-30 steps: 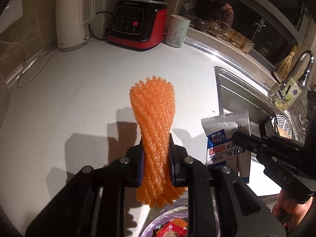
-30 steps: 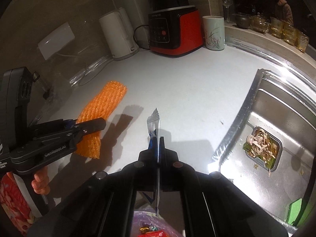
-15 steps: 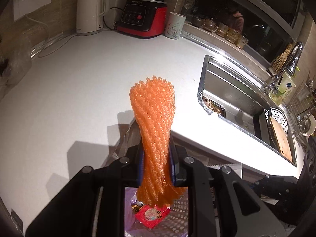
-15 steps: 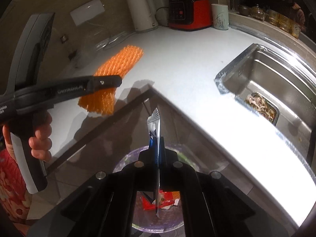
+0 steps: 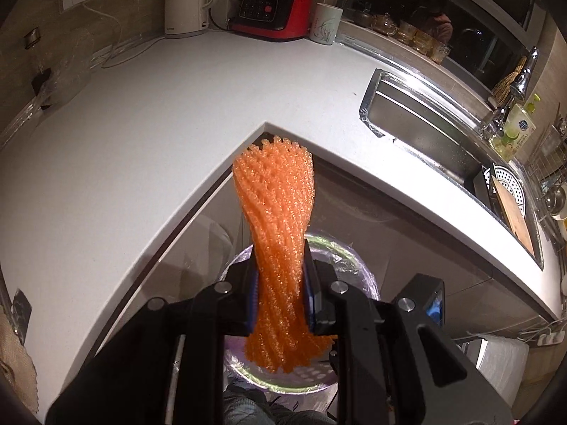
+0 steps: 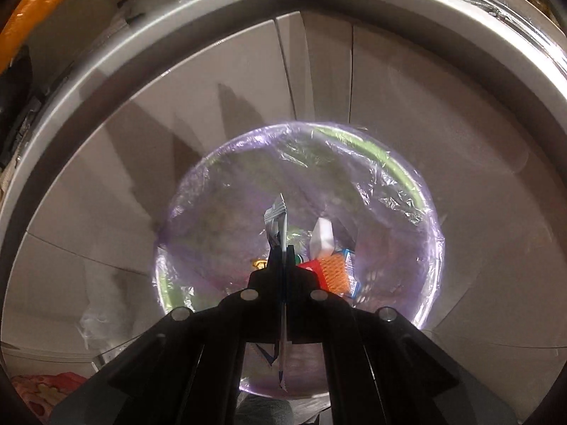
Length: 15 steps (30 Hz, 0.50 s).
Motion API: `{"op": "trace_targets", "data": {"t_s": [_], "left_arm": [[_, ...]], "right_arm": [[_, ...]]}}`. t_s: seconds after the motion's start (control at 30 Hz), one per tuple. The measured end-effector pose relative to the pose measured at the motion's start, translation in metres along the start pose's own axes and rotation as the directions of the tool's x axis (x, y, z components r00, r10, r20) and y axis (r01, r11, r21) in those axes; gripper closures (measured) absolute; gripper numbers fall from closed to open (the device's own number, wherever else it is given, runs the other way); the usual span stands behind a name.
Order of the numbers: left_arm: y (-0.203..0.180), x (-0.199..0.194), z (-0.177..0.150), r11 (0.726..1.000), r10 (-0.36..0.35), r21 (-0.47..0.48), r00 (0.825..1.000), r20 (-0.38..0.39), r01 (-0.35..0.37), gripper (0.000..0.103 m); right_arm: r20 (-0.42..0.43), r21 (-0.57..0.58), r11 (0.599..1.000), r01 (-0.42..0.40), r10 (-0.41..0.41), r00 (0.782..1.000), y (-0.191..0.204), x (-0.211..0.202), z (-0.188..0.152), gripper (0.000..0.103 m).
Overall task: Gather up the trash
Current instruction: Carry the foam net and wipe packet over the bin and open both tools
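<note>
right gripper (image 6: 281, 248) pinches a flat wrapper (image 6: 277, 217) edge-on, directly above the lined bin (image 6: 423, 191). left gripper (image 5: 280, 283) squeezes an orange foam net (image 5: 276, 212), its lower end over the bin's (image 5: 349, 253) rim. advice: centre each item over the opening, part the fingers fully, and let the springy net fall clear of the rim.

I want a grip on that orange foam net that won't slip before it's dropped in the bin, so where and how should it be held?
Grip the orange foam net across its narrow twisted waist, coming from above with one pad on each side. It flares wide at both ends, so the squeezed middle is thinnest. The left claw holds it there now, above the lined bin.
</note>
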<state>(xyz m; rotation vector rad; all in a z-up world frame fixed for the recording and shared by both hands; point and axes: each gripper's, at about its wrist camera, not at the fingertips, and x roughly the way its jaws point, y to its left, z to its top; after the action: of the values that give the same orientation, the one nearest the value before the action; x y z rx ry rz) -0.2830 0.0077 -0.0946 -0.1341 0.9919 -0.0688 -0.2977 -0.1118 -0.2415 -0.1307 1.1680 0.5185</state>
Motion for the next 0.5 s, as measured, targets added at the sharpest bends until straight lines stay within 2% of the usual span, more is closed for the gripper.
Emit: {"op": "trace_targets", "data": {"t_s": [0.13,0.2,0.23,0.27,0.37,0.5], "left_arm": [[0.003,0.002,-0.013,1.0,0.007,0.009,1.0,-0.026,-0.007,0.084],[0.004,0.005,-0.017,1.0,0.01,0.012,0.999,-0.04,-0.01,0.084],[0.005,0.007,-0.019,1.0,0.011,0.014,0.999,-0.048,-0.01,0.084],[0.004,0.008,-0.021,1.0,0.01,0.016,0.999,-0.054,-0.01,0.084],[0.005,0.012,-0.023,1.0,0.011,0.025,0.998,-0.066,-0.01,0.084],[0.003,0.019,-0.022,1.0,-0.003,0.029,0.996,-0.087,0.005,0.083]], "right_arm": [[-0.032,0.009,0.999,0.037,-0.036,0.999,-0.003,0.025,-0.003,0.097],[-0.078,0.017,0.999,0.04,-0.039,0.996,-0.004,0.037,-0.004,0.078],[-0.091,0.015,0.998,0.06,-0.059,0.994,-0.004,0.041,-0.005,0.049],[-0.087,0.007,0.997,0.073,-0.073,0.994,-0.004,0.042,-0.006,0.032],[-0.082,0.001,0.997,0.071,-0.07,0.994,-0.003,0.037,-0.006,0.021],[-0.062,0.013,0.997,0.08,-0.079,0.995,-0.011,0.021,-0.007,0.015]]}}
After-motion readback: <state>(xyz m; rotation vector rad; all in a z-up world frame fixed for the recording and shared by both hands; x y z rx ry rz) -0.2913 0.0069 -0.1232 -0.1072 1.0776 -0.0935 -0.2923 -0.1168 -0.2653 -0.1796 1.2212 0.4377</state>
